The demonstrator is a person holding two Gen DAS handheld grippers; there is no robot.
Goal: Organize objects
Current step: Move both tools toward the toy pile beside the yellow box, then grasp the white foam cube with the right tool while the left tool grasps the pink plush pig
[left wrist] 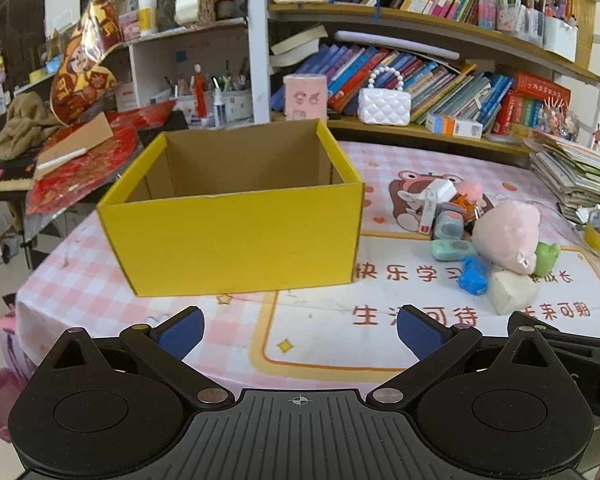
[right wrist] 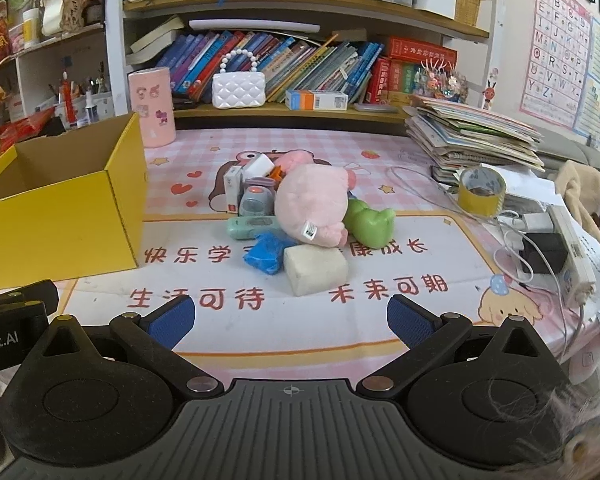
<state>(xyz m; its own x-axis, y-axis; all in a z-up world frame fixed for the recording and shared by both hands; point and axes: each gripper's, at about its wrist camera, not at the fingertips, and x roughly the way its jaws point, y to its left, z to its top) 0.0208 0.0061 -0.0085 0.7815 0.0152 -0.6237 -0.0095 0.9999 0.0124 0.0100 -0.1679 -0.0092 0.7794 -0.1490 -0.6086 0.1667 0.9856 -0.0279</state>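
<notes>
An empty yellow cardboard box (left wrist: 236,240) stands on the table ahead of my left gripper (left wrist: 300,330), which is open and holds nothing. To its right lies a heap of small things: a pink plush (right wrist: 312,204), a green toy (right wrist: 370,222), a cream sponge block (right wrist: 315,270), a blue crumpled piece (right wrist: 266,256), a mint remote-like toy (right wrist: 252,227) and small boxes (right wrist: 232,190). My right gripper (right wrist: 291,320) is open, just short of the sponge block. In the left wrist view the same heap shows at the right, with the pink plush (left wrist: 506,236) on top.
A roll of yellow tape (right wrist: 481,192), a stack of booklets (right wrist: 472,136), and cables with a black charger (right wrist: 544,254) lie at the right. A pink canister (right wrist: 152,108) stands behind the box. Bookshelves (right wrist: 300,112) line the back. Red decorations (left wrist: 80,168) pile up at the left.
</notes>
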